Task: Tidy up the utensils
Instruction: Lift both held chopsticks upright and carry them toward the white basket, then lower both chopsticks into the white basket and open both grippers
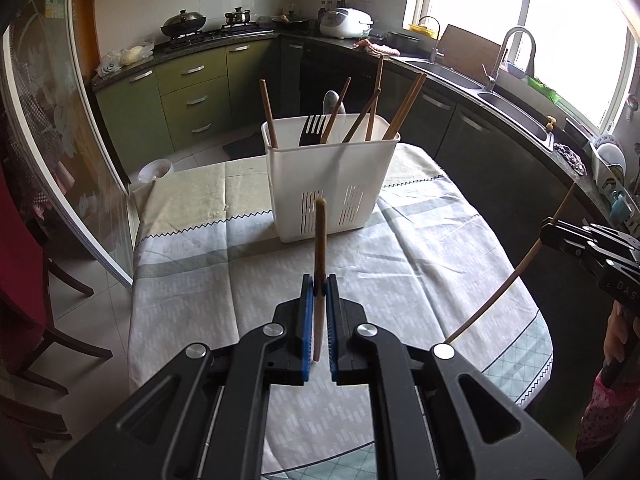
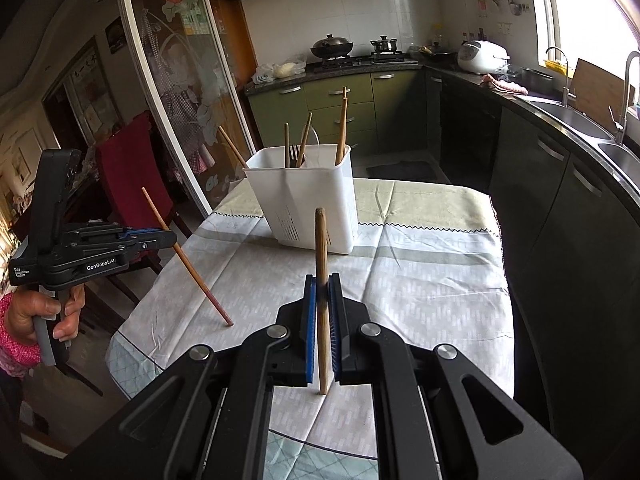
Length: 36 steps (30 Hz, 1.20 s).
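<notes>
A white utensil holder (image 1: 330,184) stands on the clothed table; it holds several wooden chopsticks, a dark fork (image 1: 312,130) and a spoon (image 1: 333,102). It also shows in the right wrist view (image 2: 308,200). My left gripper (image 1: 320,286) is shut on a wooden chopstick (image 1: 320,240), held upright above the table in front of the holder. My right gripper (image 2: 322,284) is shut on another wooden chopstick (image 2: 321,248), also upright. The right gripper shows at the right edge of the left wrist view (image 1: 552,232); the left gripper shows at the left of the right wrist view (image 2: 170,238).
The table has a pale patterned cloth (image 1: 420,248). A dark wooden chair with a red cover (image 2: 128,176) stands at the table's left side. Kitchen counters with a sink (image 1: 508,100) run along the right. A glass sliding door (image 1: 60,160) is on the left.
</notes>
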### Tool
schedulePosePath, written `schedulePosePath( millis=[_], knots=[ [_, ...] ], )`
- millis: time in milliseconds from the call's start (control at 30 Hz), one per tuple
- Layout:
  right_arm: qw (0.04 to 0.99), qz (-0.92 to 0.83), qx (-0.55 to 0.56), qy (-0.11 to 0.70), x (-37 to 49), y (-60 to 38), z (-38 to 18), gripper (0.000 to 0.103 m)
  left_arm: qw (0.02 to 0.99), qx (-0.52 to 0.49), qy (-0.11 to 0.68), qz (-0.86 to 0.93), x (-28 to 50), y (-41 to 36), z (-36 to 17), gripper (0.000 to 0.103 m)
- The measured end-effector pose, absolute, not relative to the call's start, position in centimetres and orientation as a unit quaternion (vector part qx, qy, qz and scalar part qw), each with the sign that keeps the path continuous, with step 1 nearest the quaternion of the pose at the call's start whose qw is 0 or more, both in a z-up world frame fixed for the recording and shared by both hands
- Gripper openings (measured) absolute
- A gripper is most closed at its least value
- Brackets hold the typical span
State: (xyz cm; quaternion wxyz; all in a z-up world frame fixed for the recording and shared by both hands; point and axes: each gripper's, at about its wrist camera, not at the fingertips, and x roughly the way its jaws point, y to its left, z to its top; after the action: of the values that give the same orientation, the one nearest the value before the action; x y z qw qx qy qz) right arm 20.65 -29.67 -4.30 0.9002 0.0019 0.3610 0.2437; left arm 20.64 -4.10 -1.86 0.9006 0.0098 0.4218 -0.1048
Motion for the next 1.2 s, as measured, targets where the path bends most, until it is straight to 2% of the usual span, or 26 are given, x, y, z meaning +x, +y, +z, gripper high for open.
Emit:
schedulePosePath(
  millis=[433, 633, 967, 1200],
  knots=[
    [0.902, 0.271, -0.006, 0.335, 21.2, -27.3, -1.1, 0.007, 0.911, 0.009, 0.396, -0.117, 21.1, -4.4, 2.0, 0.006],
    [0.907, 0.285, -0.018, 0.309, 21.8, -25.8, 2.4, 0.007, 0.922, 0.003, 0.369, -0.119, 22.1, -4.5, 5.9, 0.006],
    [0.928, 0.287, -0.003, 0.239, 23.1, -25.2, 9.7, 0.007, 0.955, -0.016, 0.273, -0.116, 24.3, -4.7, 14.8, 0.006],
    [0.942, 0.269, 0.008, 0.198, 26.4, -24.2, 13.1, 0.007, 0.962, -0.026, 0.251, -0.100, 29.1, -5.2, 15.5, 0.006]
  ],
)
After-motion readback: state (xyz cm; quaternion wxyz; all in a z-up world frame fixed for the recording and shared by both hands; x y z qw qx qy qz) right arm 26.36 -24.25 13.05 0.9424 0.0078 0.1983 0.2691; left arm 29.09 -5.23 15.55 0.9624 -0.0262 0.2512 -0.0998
